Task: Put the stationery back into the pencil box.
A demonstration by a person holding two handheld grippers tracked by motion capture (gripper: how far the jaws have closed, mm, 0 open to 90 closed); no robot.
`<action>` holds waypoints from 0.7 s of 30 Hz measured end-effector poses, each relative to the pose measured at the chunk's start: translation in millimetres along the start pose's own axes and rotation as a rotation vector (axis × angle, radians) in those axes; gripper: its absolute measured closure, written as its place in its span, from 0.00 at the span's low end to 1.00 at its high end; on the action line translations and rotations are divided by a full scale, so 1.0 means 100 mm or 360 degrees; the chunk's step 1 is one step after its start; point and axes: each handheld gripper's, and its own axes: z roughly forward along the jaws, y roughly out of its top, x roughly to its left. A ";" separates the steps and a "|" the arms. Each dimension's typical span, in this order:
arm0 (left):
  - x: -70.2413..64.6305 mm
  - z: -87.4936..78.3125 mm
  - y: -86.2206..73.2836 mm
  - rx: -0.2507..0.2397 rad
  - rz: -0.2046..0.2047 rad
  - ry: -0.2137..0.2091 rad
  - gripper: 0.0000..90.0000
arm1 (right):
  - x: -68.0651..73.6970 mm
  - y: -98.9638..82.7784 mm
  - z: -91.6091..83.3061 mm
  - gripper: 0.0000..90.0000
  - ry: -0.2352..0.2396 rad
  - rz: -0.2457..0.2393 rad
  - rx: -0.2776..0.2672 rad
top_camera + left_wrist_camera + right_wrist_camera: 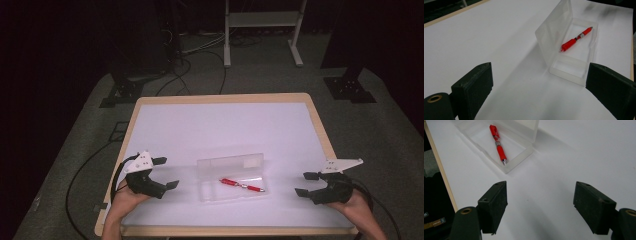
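Note:
A clear plastic case [210, 192] lies open near the table's front middle, its lid [231, 162] raised at the back. Inside it rests a red pen [242, 184]. The left gripper view has the case [571, 71] ahead and to the right, lid [554, 30] upright, pen [574, 41] lying in the tray. In the right gripper view the case [516, 155] and pen [498, 143] sit at the upper left. My left gripper [166, 173] is open, left of the case. My right gripper [305, 184] is open, right of the case. Both hold nothing.
The white tabletop [225, 125] has a wooden rim [320, 125]. Beyond it on the grey floor are cables [185, 75], a white frame's legs [227, 50] and black stand bases [350, 87].

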 end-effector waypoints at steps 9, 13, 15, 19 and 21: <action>-0.02 -0.02 0.00 -0.0004 -0.0004 0.0007 0.08 | -0.03 -0.16 -0.09 0.29 -0.0037 0.0050 -0.0025; -0.02 -0.02 -0.01 0.0005 -0.0009 0.0014 0.08 | -0.03 -0.26 -0.14 0.28 -0.0043 0.0085 -0.0048; -0.02 -0.02 -0.02 0.0005 -0.0012 0.0013 0.08 | -0.01 -0.31 -0.17 0.28 -0.0063 0.0079 -0.0054; -0.04 -0.03 -0.01 -0.0015 -0.0020 0.0009 0.08 | 0.07 -0.42 -0.24 0.28 -0.0107 0.0082 -0.0114; -0.06 -0.05 0.01 -0.0031 -0.0015 0.0002 0.08 | 0.12 -0.49 -0.25 0.27 -0.0122 0.0090 -0.0171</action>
